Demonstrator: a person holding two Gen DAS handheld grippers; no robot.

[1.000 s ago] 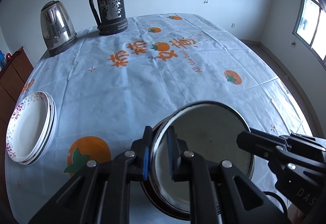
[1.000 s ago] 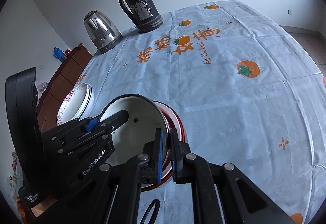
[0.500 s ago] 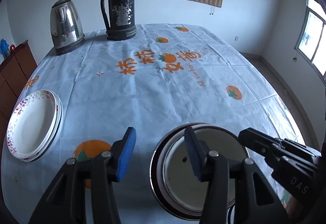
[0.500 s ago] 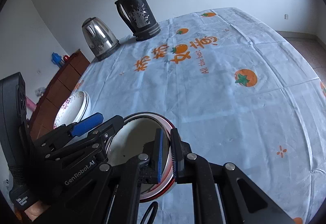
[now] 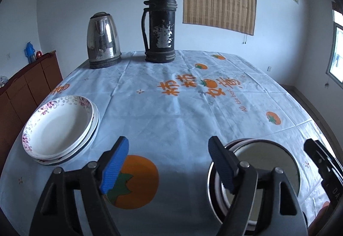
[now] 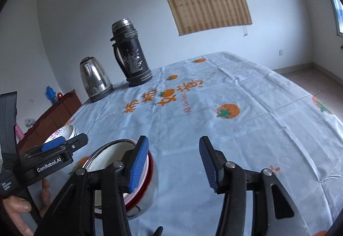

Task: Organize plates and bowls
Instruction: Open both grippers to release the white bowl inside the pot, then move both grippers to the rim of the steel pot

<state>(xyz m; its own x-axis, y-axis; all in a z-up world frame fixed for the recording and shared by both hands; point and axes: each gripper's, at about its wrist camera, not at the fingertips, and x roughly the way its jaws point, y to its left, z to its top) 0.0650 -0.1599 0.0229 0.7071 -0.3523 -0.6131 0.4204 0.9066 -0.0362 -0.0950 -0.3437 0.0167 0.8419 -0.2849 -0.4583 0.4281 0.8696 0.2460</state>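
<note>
1. Left gripper (image 5: 168,166): fingers spread wide, blue pads empty, held low over the near part of the table (image 5: 182,111), pointing toward the far edge.
2. Right-hand finger (image 5: 220,165) of the left gripper overlapping the left rim of the stacked bowls (image 5: 263,167) in view; contact not clear.
3. Right gripper (image 6: 174,164): fingers wide apart, empty, low over the table, tilted so the scene leans.
4. Left-hand pad (image 6: 138,166) of the right gripper just at the right rim of the bowls; touching or not, cannot tell.
5. Stacked bowls on the near table: white enamel bowl with dark rim nested on top, red-rimmed one under it, steel one at the bottom.
6. Stacked plates (image 5: 59,126) with floral rims on the table's left side, well apart from the bowls.
7. Person's hand (image 6: 18,207) gripping the left gripper's handle at lower left of the right wrist view.
8. Kettle (image 5: 103,41) and black thermos (image 5: 160,26) upright at the far edge, side by side.
</note>
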